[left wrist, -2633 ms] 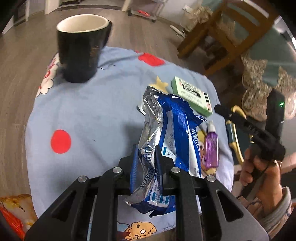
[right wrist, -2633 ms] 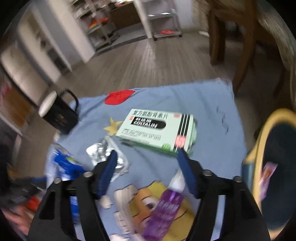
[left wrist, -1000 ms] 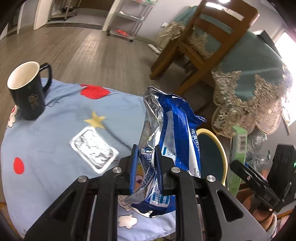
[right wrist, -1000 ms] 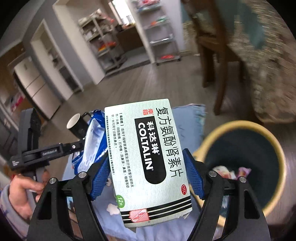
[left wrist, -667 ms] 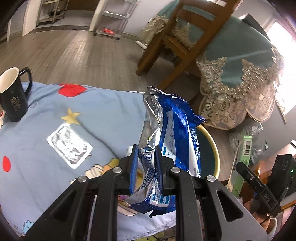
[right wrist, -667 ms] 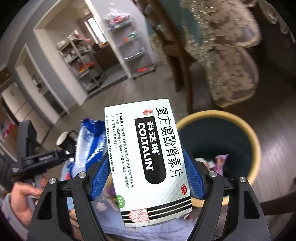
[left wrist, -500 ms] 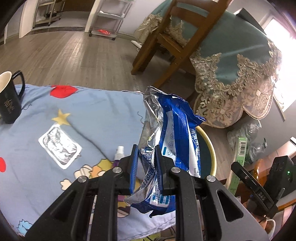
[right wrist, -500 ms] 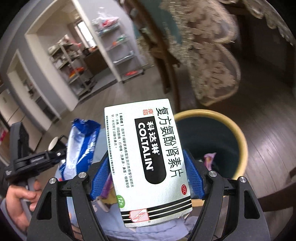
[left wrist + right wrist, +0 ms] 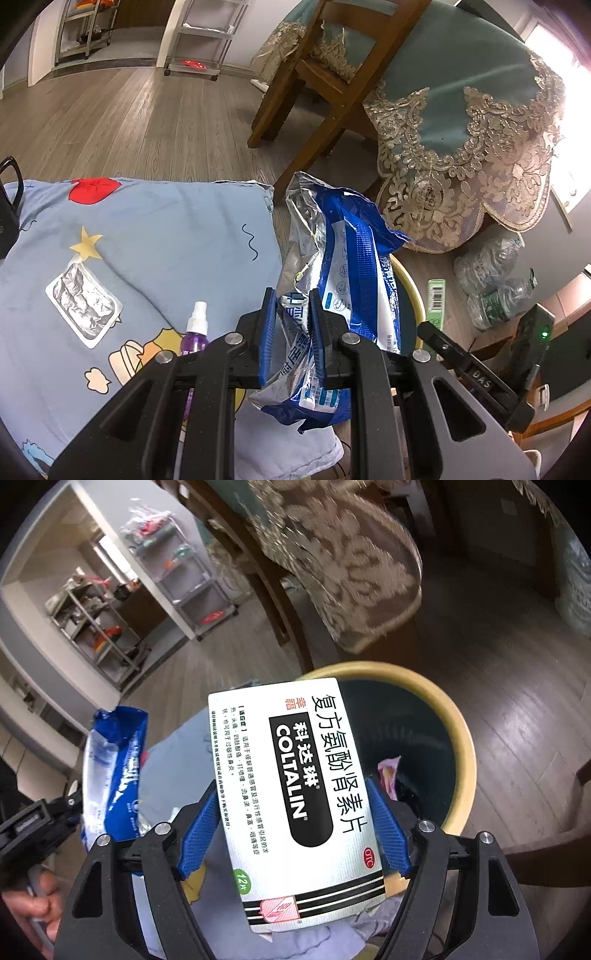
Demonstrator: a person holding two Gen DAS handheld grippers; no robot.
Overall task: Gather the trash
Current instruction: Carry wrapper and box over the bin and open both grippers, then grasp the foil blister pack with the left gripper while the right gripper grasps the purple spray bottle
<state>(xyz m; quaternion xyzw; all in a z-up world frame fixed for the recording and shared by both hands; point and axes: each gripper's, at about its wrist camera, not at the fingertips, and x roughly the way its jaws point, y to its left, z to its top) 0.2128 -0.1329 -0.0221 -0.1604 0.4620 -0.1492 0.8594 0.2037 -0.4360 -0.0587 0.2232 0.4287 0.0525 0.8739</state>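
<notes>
Both hands have swung away from the middle of the blue cloth (image 9: 155,236) toward its far right corner, where the bin (image 9: 460,746) stands on the floor. The left gripper (image 9: 291,321) keeps its jaws pinching the blue wrapper (image 9: 343,266) near the bin's rim; the right gripper (image 9: 293,834), jaws spread wide around the medicine box (image 9: 295,805), holds it above the bin's mouth, so I judge both pieces are ready to drop

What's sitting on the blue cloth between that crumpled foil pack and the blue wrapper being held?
A small purple spray bottle lies there, seen in the left wrist view.
</notes>
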